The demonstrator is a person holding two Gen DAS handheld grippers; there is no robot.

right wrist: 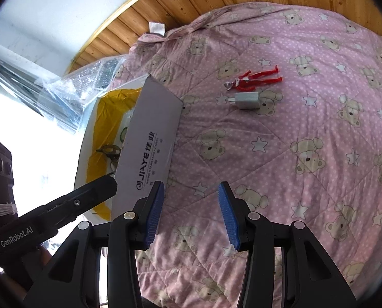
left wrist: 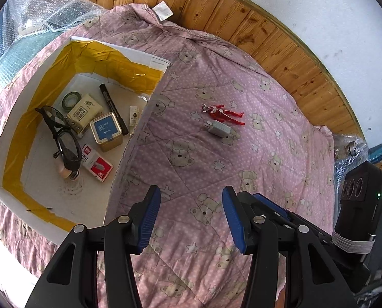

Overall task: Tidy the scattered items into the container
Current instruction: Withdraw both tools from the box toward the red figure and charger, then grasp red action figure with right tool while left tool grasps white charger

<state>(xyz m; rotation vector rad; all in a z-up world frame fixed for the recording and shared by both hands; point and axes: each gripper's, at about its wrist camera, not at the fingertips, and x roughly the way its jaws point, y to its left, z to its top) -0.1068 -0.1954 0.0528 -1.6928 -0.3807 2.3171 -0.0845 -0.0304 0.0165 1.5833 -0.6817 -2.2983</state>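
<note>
At the left, on a bed covered by a pink bear-print quilt [left wrist: 255,154], stood an open white cardboard box [left wrist: 9,118] lined with yellow tape. Inside it lay a roll of green tape [left wrist: 71,99], a pale tissue packet [left wrist: 84,111], black glasses [left wrist: 61,133], a black marker [left wrist: 113,108], a square tin with a blue lid [left wrist: 106,131], a red-and-white staple box [left wrist: 96,163] and a small white tube [left wrist: 134,116] against the right wall.

To the right of the box, well apart from it on the quilt, lay a red toy figure [left wrist: 224,113] and, just beside it, a grey plug adapter [left wrist: 218,127]; whether they touched could not be told.

The left tool [left wrist: 191,218] hung over the quilt beside the box's near right corner, its blue pads apart and holding nothing. The right tool [right wrist: 191,210] hung over bare quilt, pads likewise spread and empty, with the figure [right wrist: 252,78] and adapter [right wrist: 246,100] ahead of it. Wooden panelling [left wrist: 280,38] ran behind the bed.
</note>
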